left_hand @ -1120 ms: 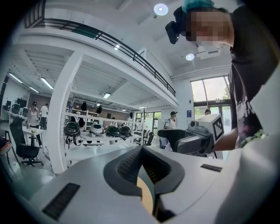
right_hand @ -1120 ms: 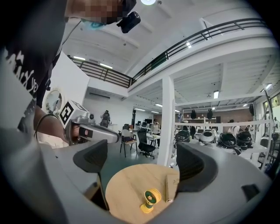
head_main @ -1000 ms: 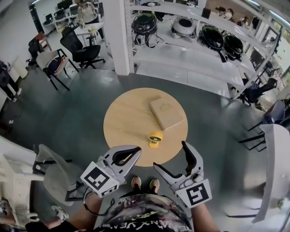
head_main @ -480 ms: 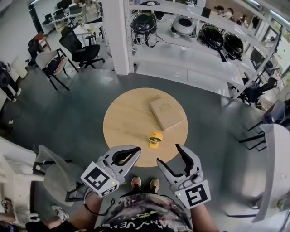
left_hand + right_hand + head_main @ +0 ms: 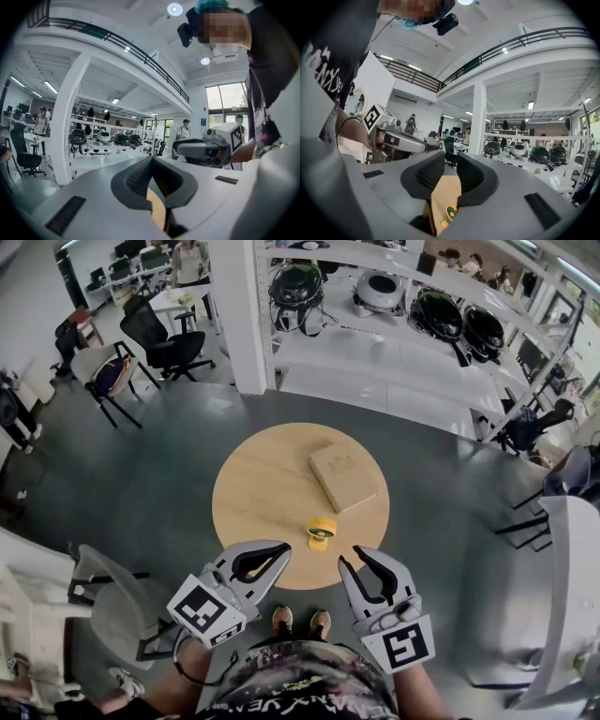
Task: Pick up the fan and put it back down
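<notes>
Just now closing the right gripper (image 5: 351, 556) to a thin slit, nothing inside; left gripper (image 5: 285, 548) pressed together, empty. Slightly ahead, between both tips, untouched on the round table (image 5: 251, 493): the yellow fan (image 5: 322, 529).

A round table (image 5: 253, 493) of light wood stands on a dark grey floor (image 5: 169, 484). Two things lie on it. A flat tan box (image 5: 345, 474) sits at an angle, right of centre. A small yellow fan (image 5: 322, 530) sits nearer the front edge, close to the box but apart.
</notes>
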### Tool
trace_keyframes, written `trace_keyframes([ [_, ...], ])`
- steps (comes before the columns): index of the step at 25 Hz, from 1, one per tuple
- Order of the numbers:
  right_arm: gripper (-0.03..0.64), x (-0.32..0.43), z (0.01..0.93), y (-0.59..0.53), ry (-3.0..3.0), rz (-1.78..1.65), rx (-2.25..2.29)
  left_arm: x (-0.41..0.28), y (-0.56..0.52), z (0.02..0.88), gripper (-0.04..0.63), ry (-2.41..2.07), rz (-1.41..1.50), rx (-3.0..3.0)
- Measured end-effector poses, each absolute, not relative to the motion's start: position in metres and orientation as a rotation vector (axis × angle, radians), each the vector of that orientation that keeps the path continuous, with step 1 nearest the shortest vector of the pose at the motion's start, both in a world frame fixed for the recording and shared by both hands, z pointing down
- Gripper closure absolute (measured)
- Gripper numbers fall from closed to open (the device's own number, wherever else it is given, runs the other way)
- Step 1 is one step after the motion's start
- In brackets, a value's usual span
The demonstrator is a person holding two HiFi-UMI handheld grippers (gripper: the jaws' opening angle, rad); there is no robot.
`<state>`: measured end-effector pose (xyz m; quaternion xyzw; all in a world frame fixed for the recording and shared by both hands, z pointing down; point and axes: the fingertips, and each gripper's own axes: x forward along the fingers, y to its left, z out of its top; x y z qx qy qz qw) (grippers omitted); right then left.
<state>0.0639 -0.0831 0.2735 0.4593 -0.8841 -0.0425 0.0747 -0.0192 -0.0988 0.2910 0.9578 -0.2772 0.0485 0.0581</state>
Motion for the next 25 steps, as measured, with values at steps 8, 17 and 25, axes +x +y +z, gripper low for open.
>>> trace_keyframes([
  [8,0.615,0.066,0.277,-0.096,-2.64,-0.131,1.414,-0.022,-0.112,0.295,0.578,-0.844,0.153,2.897],
  [17,0.618,0.061,0.277,-0.105,-2.661,-0.119,1.396,-0.026,-0.122,0.293,0.578,-0.856,0.147,2.895],
  [25,0.618,0.06,0.277,-0.11,-2.671,-0.13,1.381,-0.026,-0.128,0.292,0.578,-0.864,0.146,2.889],
])
